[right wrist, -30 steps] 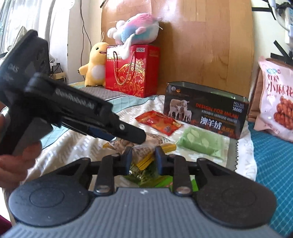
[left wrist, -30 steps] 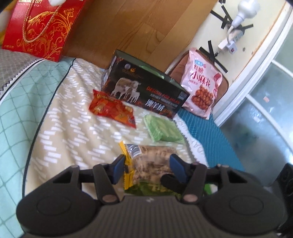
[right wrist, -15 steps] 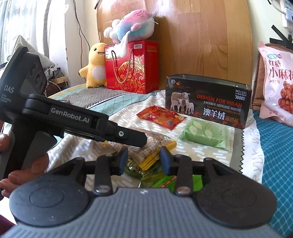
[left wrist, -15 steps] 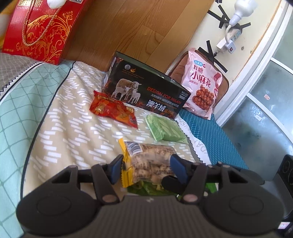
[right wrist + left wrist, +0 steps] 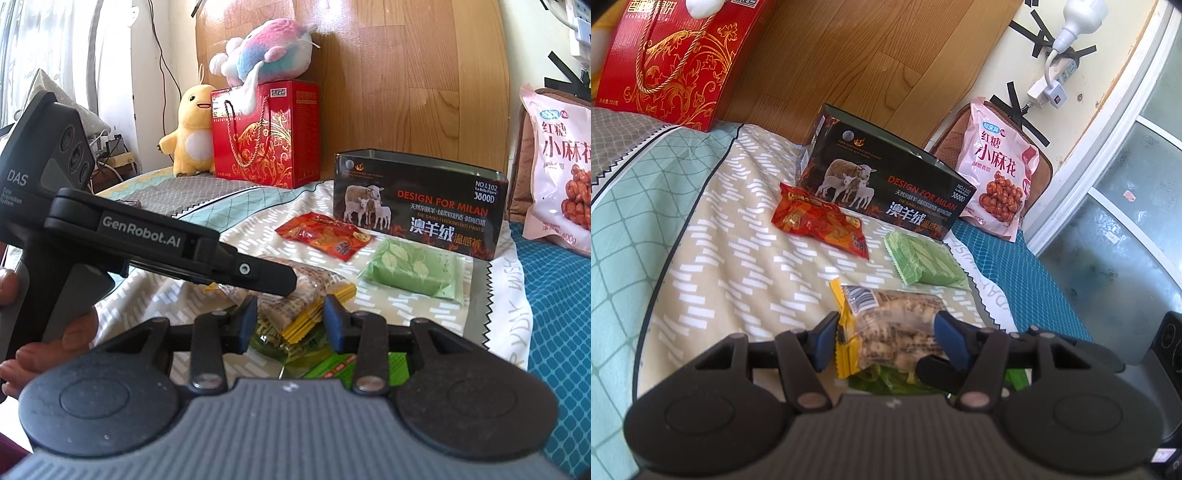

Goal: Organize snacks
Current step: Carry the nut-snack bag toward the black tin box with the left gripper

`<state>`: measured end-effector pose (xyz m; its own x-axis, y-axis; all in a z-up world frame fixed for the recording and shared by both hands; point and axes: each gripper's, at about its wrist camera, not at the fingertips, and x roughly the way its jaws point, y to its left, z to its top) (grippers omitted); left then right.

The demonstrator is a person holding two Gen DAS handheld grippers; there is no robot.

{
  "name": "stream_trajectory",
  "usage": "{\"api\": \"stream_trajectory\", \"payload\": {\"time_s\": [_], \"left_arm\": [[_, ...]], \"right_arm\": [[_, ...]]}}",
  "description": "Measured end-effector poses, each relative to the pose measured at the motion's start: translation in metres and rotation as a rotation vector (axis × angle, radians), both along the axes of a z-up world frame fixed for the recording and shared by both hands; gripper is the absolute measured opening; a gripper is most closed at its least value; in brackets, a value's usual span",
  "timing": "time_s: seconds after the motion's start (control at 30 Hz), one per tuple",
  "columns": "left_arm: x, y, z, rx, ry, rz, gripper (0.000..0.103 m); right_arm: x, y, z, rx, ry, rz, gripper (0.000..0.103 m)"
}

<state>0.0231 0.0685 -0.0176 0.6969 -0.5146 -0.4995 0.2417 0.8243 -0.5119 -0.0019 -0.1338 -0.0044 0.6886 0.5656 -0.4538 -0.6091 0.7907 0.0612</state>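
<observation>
Left tongs (image 5: 884, 341) spread wide, one blue pad on each side of the peanut bag (image 5: 897, 328), which lies on the bed (image 5: 701, 258) atop a green packet (image 5: 882, 380); whether the pads touch the wrapper, I cannot tell. Right tongs (image 5: 290, 321) gape open too, hovering at that bag's yellow crimped end, gripping nothing. Ahead of the left tongs lie the green pack (image 5: 925, 260) and, further left, the red pack (image 5: 822, 223). Behind those stands the black tin (image 5: 886, 195), open at the top. Right of the tin, the pink bag (image 5: 997, 173) leans upright.
</observation>
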Motion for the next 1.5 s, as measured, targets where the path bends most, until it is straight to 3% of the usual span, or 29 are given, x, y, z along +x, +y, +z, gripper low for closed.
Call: {"api": "stream_trajectory", "payload": {"time_s": [1.5], "left_arm": [[-0.0003,-0.0005,-0.0002,0.001,-0.003,0.001,0.063]], "right_arm": [[0.0002,0.0003,-0.0007,-0.006,0.001,0.003,0.044]]}}
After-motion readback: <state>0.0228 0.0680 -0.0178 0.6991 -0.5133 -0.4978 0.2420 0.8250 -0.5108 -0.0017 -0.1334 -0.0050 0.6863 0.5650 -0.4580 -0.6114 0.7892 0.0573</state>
